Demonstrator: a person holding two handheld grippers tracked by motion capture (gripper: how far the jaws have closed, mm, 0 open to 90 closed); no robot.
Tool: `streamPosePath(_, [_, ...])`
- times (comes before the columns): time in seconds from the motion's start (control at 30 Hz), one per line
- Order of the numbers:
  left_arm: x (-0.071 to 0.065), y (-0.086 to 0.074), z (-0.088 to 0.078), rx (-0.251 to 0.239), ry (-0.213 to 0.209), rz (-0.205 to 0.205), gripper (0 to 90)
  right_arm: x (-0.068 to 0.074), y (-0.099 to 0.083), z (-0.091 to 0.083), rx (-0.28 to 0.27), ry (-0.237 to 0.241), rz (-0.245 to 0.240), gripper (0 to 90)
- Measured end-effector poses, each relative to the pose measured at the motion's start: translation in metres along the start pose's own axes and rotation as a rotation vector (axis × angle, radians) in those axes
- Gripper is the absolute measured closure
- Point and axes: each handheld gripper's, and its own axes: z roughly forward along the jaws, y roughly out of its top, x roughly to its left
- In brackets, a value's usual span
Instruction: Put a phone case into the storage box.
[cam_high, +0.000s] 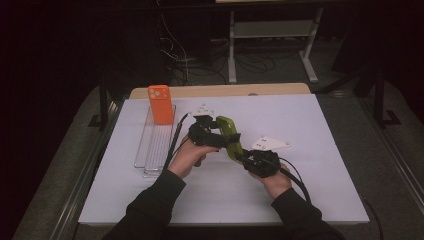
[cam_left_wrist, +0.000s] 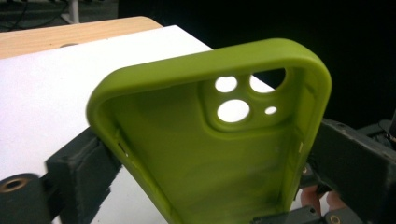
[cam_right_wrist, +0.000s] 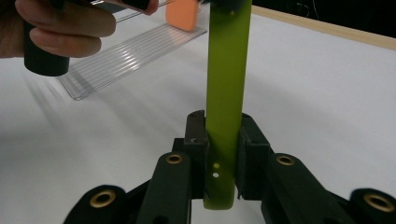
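A green phone case (cam_high: 229, 135) hangs above the white table, held between both grippers. In the left gripper view its hollow inside (cam_left_wrist: 201, 154) faces the camera, with the camera cut-out at the top. My left gripper (cam_high: 221, 131) spans the case's width, one jaw against each long side (cam_left_wrist: 205, 161). My right gripper (cam_high: 243, 156) is shut on the case's lower end, and its pads pinch the thin green edge (cam_right_wrist: 226, 70) from both sides (cam_right_wrist: 223, 135). A hand holds each gripper.
An orange phone case (cam_high: 160, 104) stands upright at the far end of a clear ribbed tray (cam_high: 155, 142) left of the hands. The white board (cam_high: 300, 190) lies on a wooden tabletop (cam_high: 225, 91). Dark floor, cables and a metal stand lie beyond.
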Motion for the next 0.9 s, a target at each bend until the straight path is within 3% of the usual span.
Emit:
streamPosePath(0.63, [0.000,0.002,-0.003,-0.009,-0.007,-0.002,14.0,0.003,-0.001,0.004,0.023,0.007,-0.020,74.3])
streamPosePath(0.67, [0.000,0.003,-0.004,-0.009,-0.004,0.014,14.3,0.003,-0.001,0.003,0.023,0.014,-0.020,70.8])
streamPosePath(0.7, [-0.001,0.003,-0.004,-0.010,0.006,0.020,14.4,0.003,-0.001,0.003,0.021,0.017,-0.018,61.9])
streamPosePath(0.77, [0.000,0.004,-0.006,-0.011,0.024,0.015,14.5,0.002,0.000,0.002,0.027,0.025,-0.022,49.7])
streamPosePath(0.9, [0.005,0.012,-0.013,0.018,0.057,0.043,14.6,-0.006,-0.002,-0.002,0.067,0.026,-0.008,35.9])
